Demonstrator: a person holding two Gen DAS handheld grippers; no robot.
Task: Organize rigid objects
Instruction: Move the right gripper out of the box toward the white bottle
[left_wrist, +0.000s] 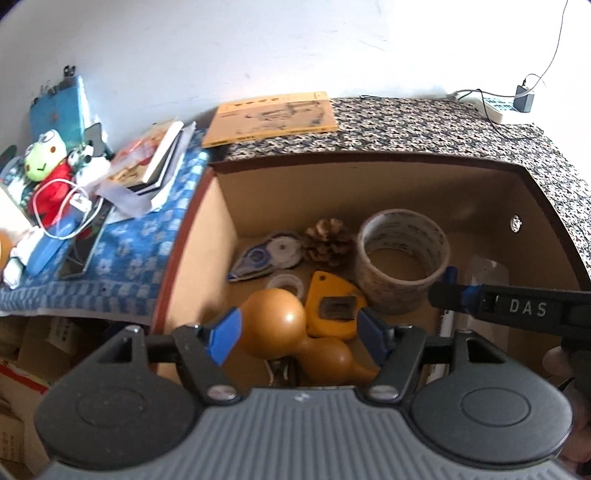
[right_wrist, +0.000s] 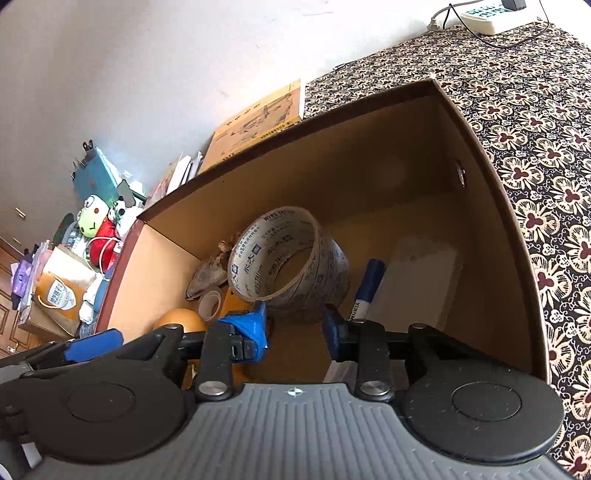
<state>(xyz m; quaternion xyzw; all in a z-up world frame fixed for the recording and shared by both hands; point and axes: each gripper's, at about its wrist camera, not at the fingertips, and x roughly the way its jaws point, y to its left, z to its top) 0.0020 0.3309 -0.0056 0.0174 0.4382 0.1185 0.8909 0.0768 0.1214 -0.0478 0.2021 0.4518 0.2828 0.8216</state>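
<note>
An open cardboard box (left_wrist: 221, 206) holds a tan gourd (left_wrist: 280, 325), a yellow tool (left_wrist: 332, 306), a big tape roll (left_wrist: 402, 254), a small clear tape roll (left_wrist: 286, 282), a pine cone (left_wrist: 327, 240), a correction tape dispenser (left_wrist: 266, 254) and a blue-capped marker (right_wrist: 367, 288). My left gripper (left_wrist: 301, 332) is open, its fingers either side of the gourd, just above it. My right gripper (right_wrist: 297, 328) is open and empty above the box, near the big tape roll (right_wrist: 291, 258); its side also shows in the left wrist view (left_wrist: 517, 306).
The box (right_wrist: 491, 173) sits on a patterned cloth (right_wrist: 535, 110). A yellow book (left_wrist: 273, 118) lies behind it. Left of the box are stacked books (left_wrist: 155, 162), a frog plush (left_wrist: 44, 162) and cables. A power strip (left_wrist: 498, 105) lies at the back right.
</note>
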